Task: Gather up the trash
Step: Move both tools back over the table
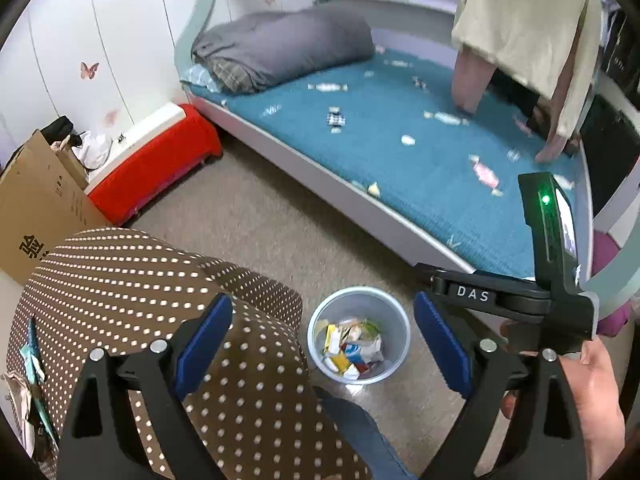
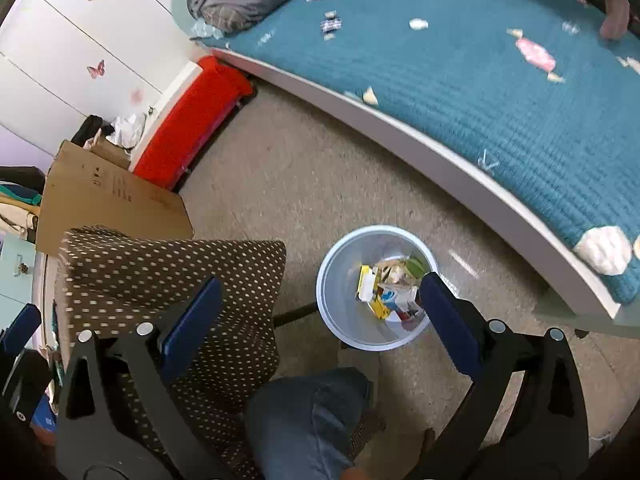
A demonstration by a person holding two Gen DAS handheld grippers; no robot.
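Observation:
A pale blue bin [image 1: 320, 320] [image 2: 332, 280] stands on the carpet, holding several wrappers and cartons. My left gripper [image 1: 322, 308] hangs above it, open, nothing between its blue pads. My right gripper [image 2: 320, 282] is also open and empty over the bin, its right fingertip [image 2: 432, 288] covering the bin's rim. Candy wrappers lie scattered on the blue bed cover [image 1: 360, 168] [image 2: 480, 92]: a pink one [image 1: 486, 174] [image 2: 536, 54], a dark checked one [image 1: 336, 118] [image 2: 330, 24], several white ones. A crumpled white wad [image 2: 604, 254] sits at the bed's near edge.
A brown polka-dot chair [image 1: 160, 300] [image 2: 168, 272] stands left of the bin, with a cardboard box [image 1: 36, 208] and a red bench [image 1: 160, 164] beyond it. A person in a beige top [image 1: 520, 20] leans on the bed. A jeans-clad knee [image 2: 308, 412] is below.

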